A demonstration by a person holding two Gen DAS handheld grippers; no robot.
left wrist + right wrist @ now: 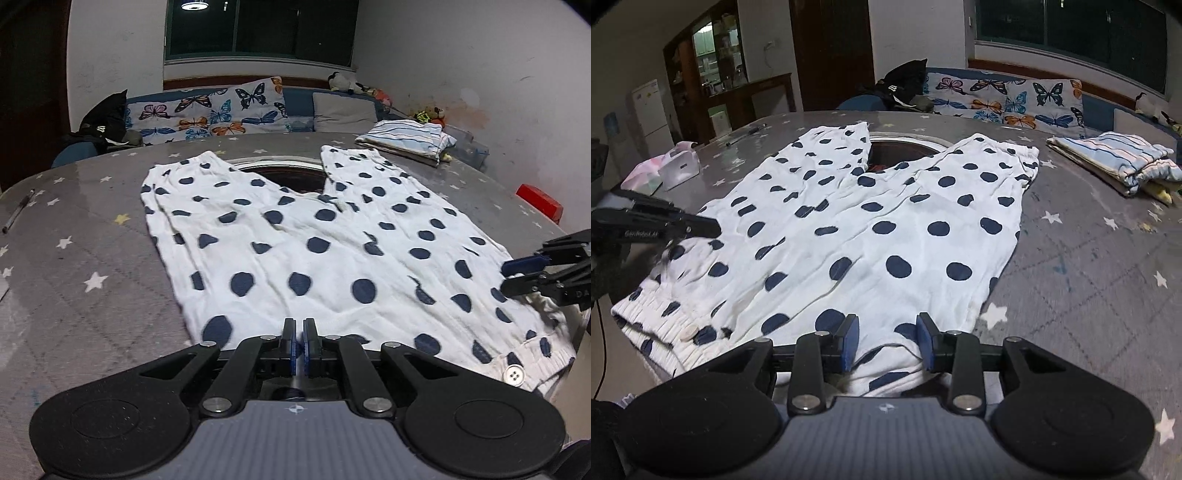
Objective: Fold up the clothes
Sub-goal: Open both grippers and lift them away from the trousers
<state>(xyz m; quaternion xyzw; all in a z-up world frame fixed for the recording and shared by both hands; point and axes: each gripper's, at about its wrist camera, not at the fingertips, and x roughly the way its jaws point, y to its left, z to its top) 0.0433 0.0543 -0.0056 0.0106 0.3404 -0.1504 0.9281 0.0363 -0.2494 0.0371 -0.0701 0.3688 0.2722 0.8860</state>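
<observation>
A pair of white trousers with dark blue dots (317,251) is spread flat on a grey star-patterned table (74,266), the waistband lying nearest both claws and the two legs running away from them on either side of a round dark opening (288,175) in the tabletop.

In the left wrist view, a pen (18,216) is seen far to the left of the left gripper (299,334), well apart from the cloth. The left gripper is clenched: its blue pads are pressed nearly together at the near hem of the trousers, though whether fabric is caught between them cannot be told. A white button (514,376) is seen on the waistband to its right, and beyond that the right gripper (517,275) enters from the right edge over the cloth's side. A folded striped garment (406,138) lies ahead and to the right, and a red object (539,203) sits near the table's right rim.

In the right wrist view, the right gripper (888,341) is released, its pads held apart above the waistband edge. A pink and white pouch (665,168) lies ahead to its left.
</observation>
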